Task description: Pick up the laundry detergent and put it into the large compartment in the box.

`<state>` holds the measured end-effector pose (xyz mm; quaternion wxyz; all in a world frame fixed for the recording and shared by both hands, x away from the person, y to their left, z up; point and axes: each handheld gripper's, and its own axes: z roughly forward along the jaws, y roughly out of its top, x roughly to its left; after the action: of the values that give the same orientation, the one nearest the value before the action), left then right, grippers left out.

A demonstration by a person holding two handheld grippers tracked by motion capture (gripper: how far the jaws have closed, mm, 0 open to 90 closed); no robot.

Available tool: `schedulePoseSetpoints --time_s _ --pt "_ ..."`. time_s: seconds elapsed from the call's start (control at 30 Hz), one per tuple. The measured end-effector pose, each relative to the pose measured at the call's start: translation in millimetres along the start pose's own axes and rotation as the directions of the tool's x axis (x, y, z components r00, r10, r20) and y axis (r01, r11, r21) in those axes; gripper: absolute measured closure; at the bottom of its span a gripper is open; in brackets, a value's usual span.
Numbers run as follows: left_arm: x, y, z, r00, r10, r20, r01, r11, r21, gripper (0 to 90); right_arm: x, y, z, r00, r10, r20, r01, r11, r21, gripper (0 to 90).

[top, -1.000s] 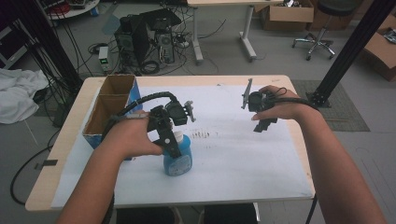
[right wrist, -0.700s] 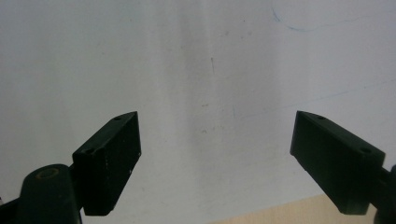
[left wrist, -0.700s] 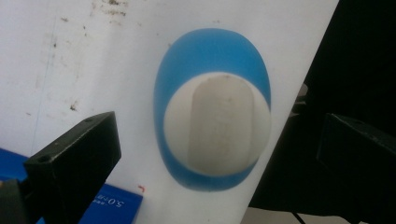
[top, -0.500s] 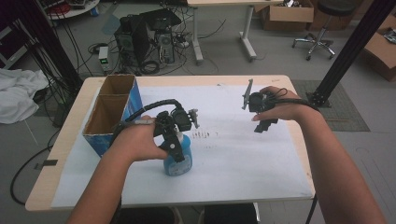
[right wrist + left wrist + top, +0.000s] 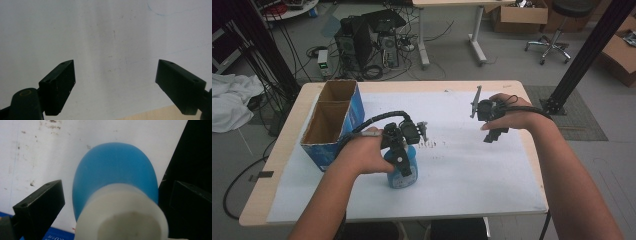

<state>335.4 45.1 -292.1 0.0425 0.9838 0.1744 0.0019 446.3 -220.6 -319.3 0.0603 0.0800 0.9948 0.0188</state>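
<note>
On the table point(image 5: 512, 90): a white sheet point(image 5: 472, 170) is spread over most of the top, beneath both grippers.
Cardboard box point(image 5: 329, 125): an open two-compartment box with a blue outer wall is set at the sheet's left edge, just beside the left hand point(image 5: 359, 155).
Blue bottle point(image 5: 401, 175): it is stood upright on the sheet, directly under the left gripper; in the left gripper view its white neck point(image 5: 122, 215) and blue body are seen between the two jaws.
Left gripper point(image 5: 110, 202): the jaws are spread on either side of the bottle; a gap is visible at the left jaw, while contact at the right jaw cannot be told.
Right gripper point(image 5: 115, 82): it is held above bare sheet, well apart from the bottle; the jaws are spread wide with nothing between them.
Small dark marks point(image 5: 427, 145): specks are seen on the sheet just beyond the left gripper's fingers.
</note>
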Motion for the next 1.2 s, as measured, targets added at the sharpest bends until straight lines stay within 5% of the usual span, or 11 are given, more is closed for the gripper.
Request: schedulePoseSetpoints --time_s 0.37,1.2 --pt "0.4 2.0 3.7 0.9997 0.016 -0.020 -0.015 0.9997 0.018 2.2 -1.4 -0.6 0.8 1.0000 0.004 -0.004 -0.004 1.000 -0.001 16.2" --pt "0.8 2.4 5.5 0.9989 0.026 -0.039 -0.025 0.9994 0.024 22.0 -2.7 0.8 2.5 1.0000 0.008 -0.004 -0.008 1.000 0.001 16.2"
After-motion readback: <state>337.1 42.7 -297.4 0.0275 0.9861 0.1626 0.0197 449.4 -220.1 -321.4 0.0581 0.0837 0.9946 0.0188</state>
